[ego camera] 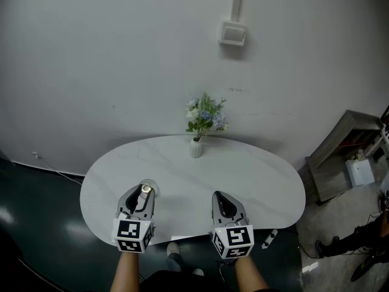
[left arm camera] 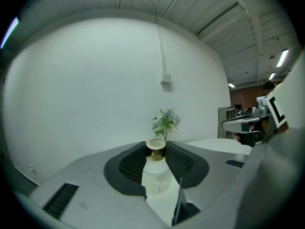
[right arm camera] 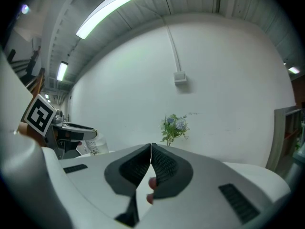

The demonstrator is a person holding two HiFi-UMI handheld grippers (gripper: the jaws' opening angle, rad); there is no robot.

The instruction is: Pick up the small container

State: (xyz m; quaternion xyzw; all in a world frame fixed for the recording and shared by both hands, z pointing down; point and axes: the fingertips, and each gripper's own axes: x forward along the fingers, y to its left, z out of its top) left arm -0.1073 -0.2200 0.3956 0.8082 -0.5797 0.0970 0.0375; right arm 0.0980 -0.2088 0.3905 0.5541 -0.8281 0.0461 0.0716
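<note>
The small clear glass container with a gold-coloured cap (left arm camera: 156,170) stands between the two dark ribbed pads of the left gripper (ego camera: 144,193), over the near left part of the white oval table with a faint marble pattern (ego camera: 255,181). The left gripper view shows its jaws set narrow and closed on the container: one pad lies against each side, at the height of the cap and the shoulder, so the container is held upright and cannot tip. I think the grip is placed high because the body under the cap is round and smooth, and there the pads would slip more easily. Whether the bottom rests on the table or is already a little above it, I cannot tell from any view. The right gripper (right arm camera: 151,147) hangs over the near middle of the table, well apart from the container, with its jaws fully together and nothing between them. It seems to be kept aside so that it does not disturb the left one. At the far edge, near the pale wall, stands a small white vase with blue and white flowers (ego camera: 196,147) – far enough away to be no obstacle. In my judgement the grasp is made, and what remains is a straight, slow lift.
</note>
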